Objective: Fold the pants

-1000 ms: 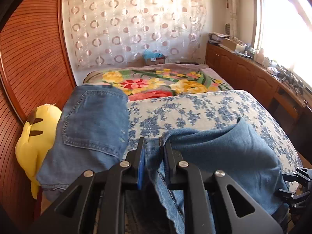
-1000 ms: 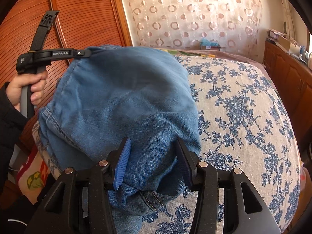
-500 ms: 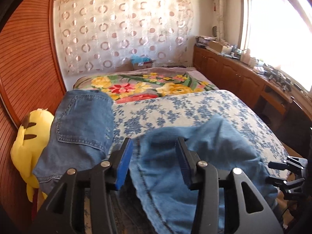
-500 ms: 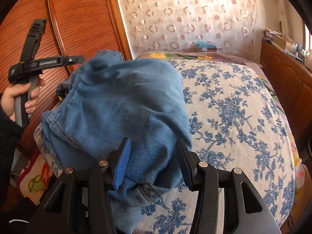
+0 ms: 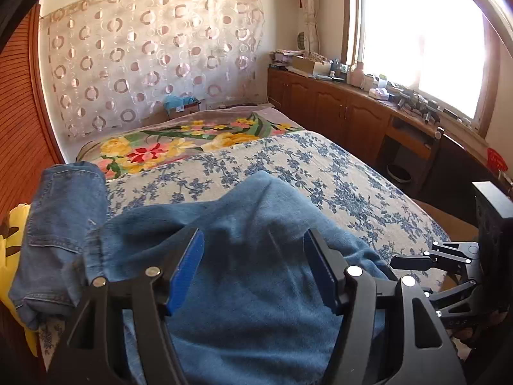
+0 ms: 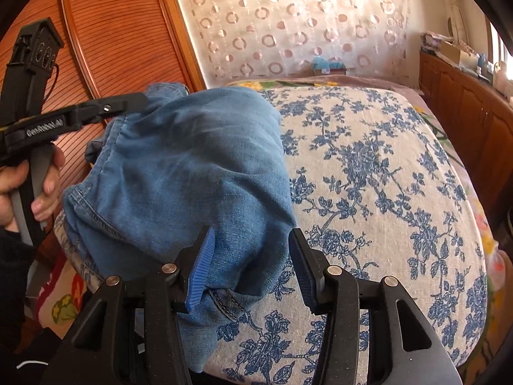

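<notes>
The blue denim pants (image 5: 256, 282) lie bunched in a fold on the flowered bedspread (image 5: 336, 176). My left gripper (image 5: 253, 237) hovers over them. Its jaws are opening, and the cloth lies below the blue pads (image 5: 186, 269) without touching them. In the right wrist view the same pants (image 6: 192, 166) bulge up at the bed's near left. My right gripper (image 6: 250, 234) is shut on their near edge, with a thick fold of denim between both pads. The left gripper (image 6: 138, 102) shows there at the pants' far edge, held by a hand (image 6: 29, 186).
A second, folded pair of jeans (image 5: 61, 224) lies at the bed's left edge on a yellow plush toy (image 5: 12, 256). A wooden wardrobe (image 6: 112, 32) stands left. Low cabinets (image 5: 336, 109) with clutter run under the window on the right. A floral blanket (image 5: 179, 141) covers the far bed.
My left gripper has gone from shut on the pants' edge to wide open and let the cloth go. The pants have sunk lower onto the bed. The right gripper has kept its hold.
</notes>
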The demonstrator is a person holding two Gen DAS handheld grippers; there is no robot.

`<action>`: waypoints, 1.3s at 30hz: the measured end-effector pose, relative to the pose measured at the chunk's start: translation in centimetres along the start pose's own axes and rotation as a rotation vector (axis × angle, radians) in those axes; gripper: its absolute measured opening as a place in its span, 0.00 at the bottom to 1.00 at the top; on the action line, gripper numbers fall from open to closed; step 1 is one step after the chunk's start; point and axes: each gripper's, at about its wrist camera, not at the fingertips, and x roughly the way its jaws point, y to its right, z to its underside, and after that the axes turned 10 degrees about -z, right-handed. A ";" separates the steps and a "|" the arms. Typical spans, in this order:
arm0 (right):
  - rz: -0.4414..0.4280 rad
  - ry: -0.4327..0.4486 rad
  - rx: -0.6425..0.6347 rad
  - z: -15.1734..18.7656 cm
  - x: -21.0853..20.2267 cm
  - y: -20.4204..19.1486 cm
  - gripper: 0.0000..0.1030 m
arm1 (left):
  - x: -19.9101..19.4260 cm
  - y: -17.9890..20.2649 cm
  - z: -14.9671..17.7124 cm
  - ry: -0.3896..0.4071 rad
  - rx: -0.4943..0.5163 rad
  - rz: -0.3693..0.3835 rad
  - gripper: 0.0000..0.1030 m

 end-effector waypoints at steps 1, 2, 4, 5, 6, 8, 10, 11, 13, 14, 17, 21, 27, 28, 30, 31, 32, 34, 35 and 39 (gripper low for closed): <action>-0.001 -0.003 0.004 0.1 0.1 0.1 0.47 | 0.7 0.1 0.1 -0.010 -0.001 -0.001 0.63; -0.002 -0.007 0.008 0.1 0.3 0.2 0.47 | 1.4 0.0 0.2 -0.017 -0.001 0.001 0.63; -0.001 -0.015 0.014 0.2 0.7 0.3 0.47 | 2.9 -0.3 0.6 -0.042 -0.004 -0.006 0.63; 0.000 -0.017 0.015 0.3 0.8 0.3 0.47 | 3.4 -0.6 0.9 -0.053 -0.007 -0.009 0.63; -0.001 -0.017 0.016 0.3 0.9 0.3 0.47 | 3.8 -0.8 1.2 -0.064 -0.012 -0.012 0.63; -0.003 -0.015 0.018 0.4 1.0 0.4 0.48 | 4.8 -1.2 2.1 -0.086 -0.022 -0.013 0.63; -0.009 -0.016 0.026 0.6 1.1 0.6 0.50 | 5.3 -1.3 2.8 -0.086 -0.021 -0.016 0.63; -0.010 -0.015 0.029 0.6 1.1 0.6 0.51 | 5.3 -1.3 3.1 -0.081 -0.014 -0.020 0.63; -0.009 -0.014 0.032 0.7 1.2 0.6 0.52 | 5.3 -0.9 3.4 -0.068 0.004 -0.036 0.63; -0.008 -0.012 0.033 0.7 1.2 0.6 0.53 | 5.3 -0.7 3.4 -0.065 0.011 -0.043 0.63; -0.005 -0.014 0.047 0.7 1.3 0.8 0.55 | 5.5 -0.6 3.5 -0.069 0.008 -0.043 0.63; -0.023 -0.025 0.077 0.6 1.7 1.1 0.56 | 5.6 -0.7 3.5 -0.074 0.013 -0.047 0.63; -0.055 -0.041 0.089 0.4 1.9 1.1 0.44 | 5.6 -0.2 2.8 -0.105 0.024 -0.065 0.63; -0.078 -0.046 0.098 0.4 1.9 1.2 0.34 | 5.5 0.0 2.4 -0.111 0.019 -0.052 0.63; -0.116 -0.045 0.103 0.2 1.8 1.2 0.24 | 5.2 0.5 1.7 -0.114 0.019 -0.034 0.63; -0.118 -0.042 0.095 0.2 1.7 1.0 0.18 | 5.1 0.8 1.3 -0.113 0.022 -0.030 0.63; -0.117 -0.032 0.080 0.1 1.5 0.7 0.16 | 4.9 1.3 0.8 -0.108 0.028 -0.022 0.63; -0.110 -0.015 0.060 0.1 1.1 0.1 0.15 | 4.6 2.2 -0.1 -0.095 0.039 -0.001 0.63; -0.109 -0.011 0.056 0.1 1.0 -0.1 0.14 | 4.8 2.9 -0.9 -0.100 0.044 0.015 0.62; -0.107 -0.004 0.049 0.0 0.9 -0.4 0.14 | 6.4 4.7 -2.8 -0.149 0.055 0.054 0.62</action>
